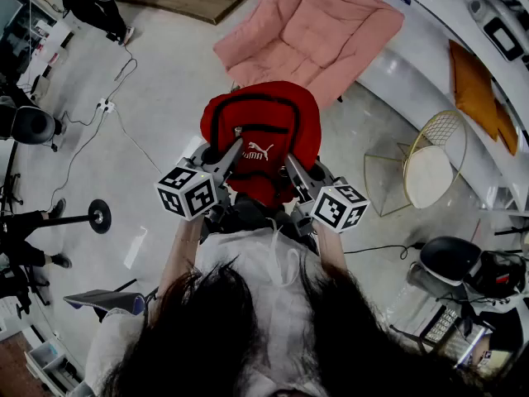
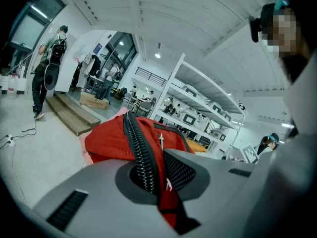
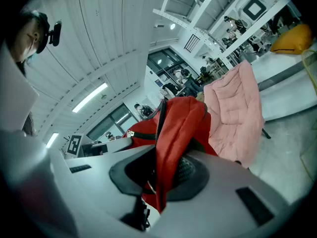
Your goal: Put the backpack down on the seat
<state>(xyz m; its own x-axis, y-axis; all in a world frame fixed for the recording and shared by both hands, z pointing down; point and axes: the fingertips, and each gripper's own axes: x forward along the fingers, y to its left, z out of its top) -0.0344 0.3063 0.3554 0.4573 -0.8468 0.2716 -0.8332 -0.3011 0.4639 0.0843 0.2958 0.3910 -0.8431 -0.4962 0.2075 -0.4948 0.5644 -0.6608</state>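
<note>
Both tongs are clamped on the red backpack (image 1: 260, 135), and it hangs in the air between them, out in front of the person. The left gripper (image 2: 158, 175) has its jaws pressed together on the bag's red fabric right beside the black zipper (image 2: 141, 157), with the zipper teeth running up and away from the pinch. Over on the other side, the right gripper (image 3: 163, 175) is nipped tight on a fold of the same red cloth, and the bag bulges up above its jaws. From the head view, the left gripper bites the bag's left side and the right gripper its right side, both at the near, lower end of the bag. The logo panel faces up between them. The pink padded chair (image 1: 314, 27) sits just beyond the backpack. The bag is off the seat, carried over the pale floor (image 1: 165, 81) at the chair's near edge.
</note>
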